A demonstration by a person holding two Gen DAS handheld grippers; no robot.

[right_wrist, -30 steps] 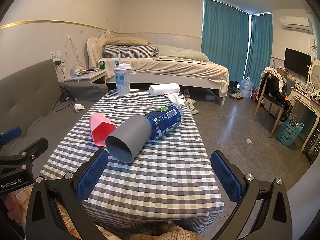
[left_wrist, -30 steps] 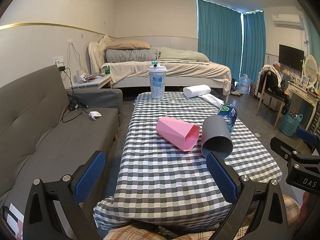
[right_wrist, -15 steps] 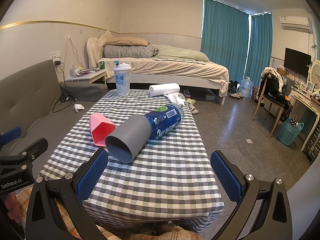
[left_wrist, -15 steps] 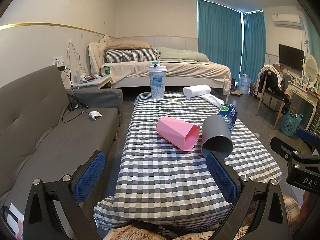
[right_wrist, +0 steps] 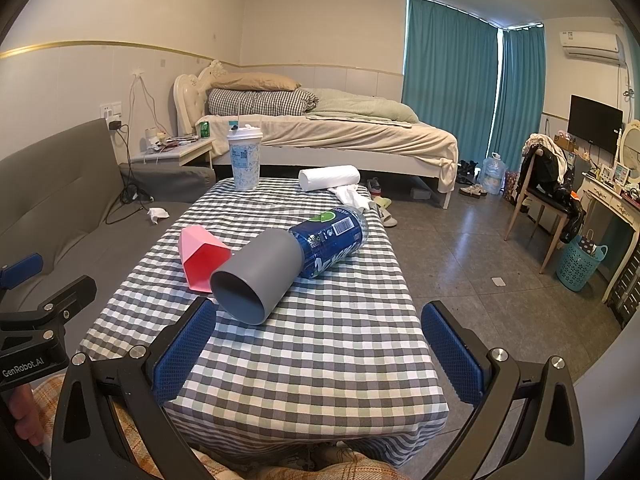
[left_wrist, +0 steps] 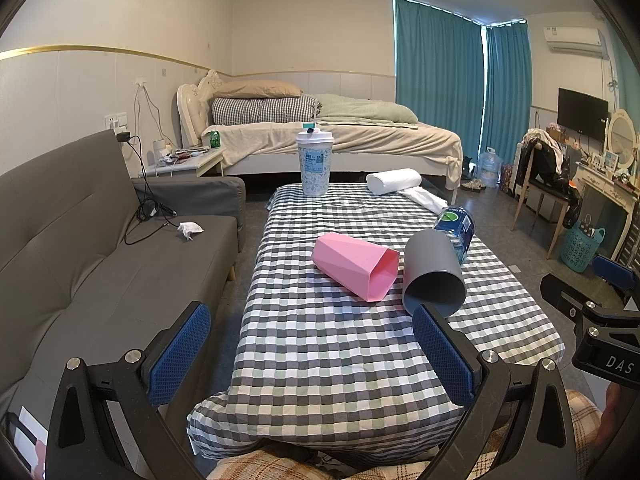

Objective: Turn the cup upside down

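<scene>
1. Bedroom, low table with a checked cloth [left_wrist: 320,352] filling centre frame in the left wrist view. Pink cup [left_wrist: 354,266] lies on its side mid-frame, mouth toward lower right; grey cup [left_wrist: 432,270] just right of it, also on its side, mouth toward me. Blue bottle [left_wrist: 456,228] sits behind the grey one.
2. Same view: my left gripper [left_wrist: 312,354] spread wide at the bottom edge, nothing between the pads, well short of both cups.
3. Right wrist view: grey cup [right_wrist: 256,276] centre-left, open mouth facing the lens, base against the blue bottle [right_wrist: 330,242]; pink cup [right_wrist: 202,258] just left of it. Lidded drink cup [right_wrist: 244,158] upright at the far end of the table.
4. My right gripper [right_wrist: 318,354] also wide apart, empty, near the grey cup's rim.
5. Handling guess: both cups look like light, rigid, smooth plastic. They'll roll and may slip. I'd pinch across the body mid-length; pink's facets give flatter purchase.
</scene>
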